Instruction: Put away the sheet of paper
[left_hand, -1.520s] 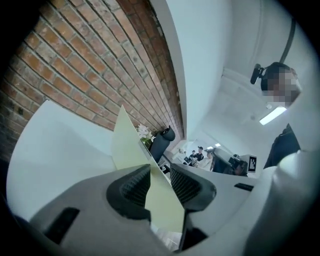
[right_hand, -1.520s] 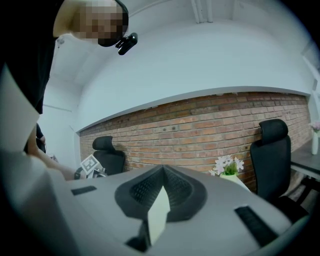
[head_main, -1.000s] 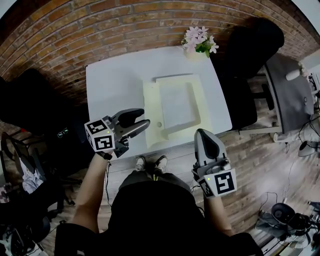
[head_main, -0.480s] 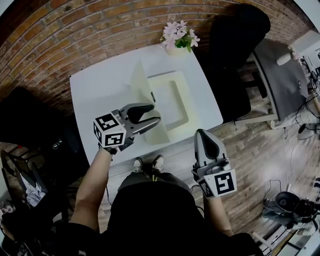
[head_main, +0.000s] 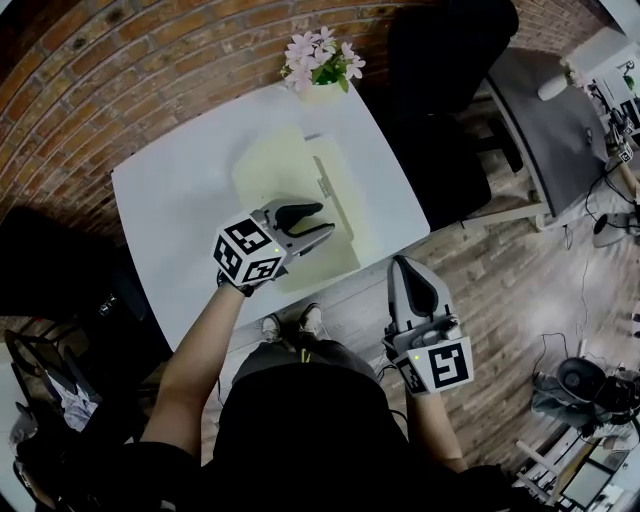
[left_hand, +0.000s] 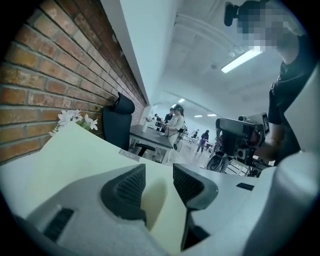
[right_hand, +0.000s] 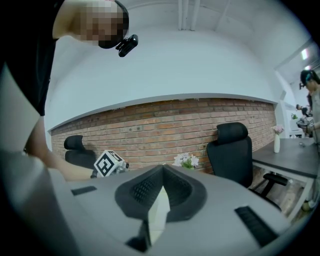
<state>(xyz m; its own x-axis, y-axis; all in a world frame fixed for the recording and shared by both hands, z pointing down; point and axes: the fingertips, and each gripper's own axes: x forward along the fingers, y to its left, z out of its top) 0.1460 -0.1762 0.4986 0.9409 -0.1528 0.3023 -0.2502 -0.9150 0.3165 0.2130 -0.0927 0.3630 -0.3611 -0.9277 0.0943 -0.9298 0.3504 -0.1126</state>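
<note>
Rectangular cream folder (head_main: 285, 175), smooth white table (head_main: 170, 210)

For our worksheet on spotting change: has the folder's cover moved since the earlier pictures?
Yes. Against the table, the cover has swung rightward across the folder's base; the jaws of the left gripper are closing around it.
</note>
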